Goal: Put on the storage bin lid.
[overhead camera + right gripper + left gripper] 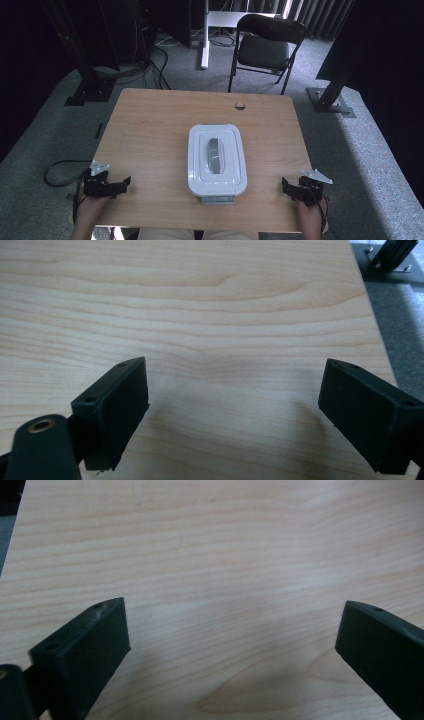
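Item 1: white lidded container point(217, 161), rect. w/ rounded corners, approx. centre of desk point(150, 120), slightly toward the person's edge. Lid on, seated flush; grey handle point(215, 155) runs lengthwise along lid middle. A grey latch or tab shows at the container's near end; detail too small to tell.

Item 2: left gripper point(125, 184), black, held in a hand point(89, 210), resting near desk's near edge, well left of container, not touching it. Grey three-cornered plate point(99, 167) on top. Jaws spread wide in left gripper view point(230, 640), nothing between them but bare wood.

Item 3: right gripper point(285, 186), black, held in the other hand point(310, 217), near desk's near edge, well right of container, apart from it. Grey plate point(317, 176) on top. Jaws spread wide in right gripper view point(235, 395), bare wood between; desk's edge and grey carpet point(400, 330) seen beyond.

Item 4: small round hole point(240, 106) in desk, beyond container, near far edge.

Item 5: black folding chair point(265, 47) on floor, beyond container, past desk's far edge.
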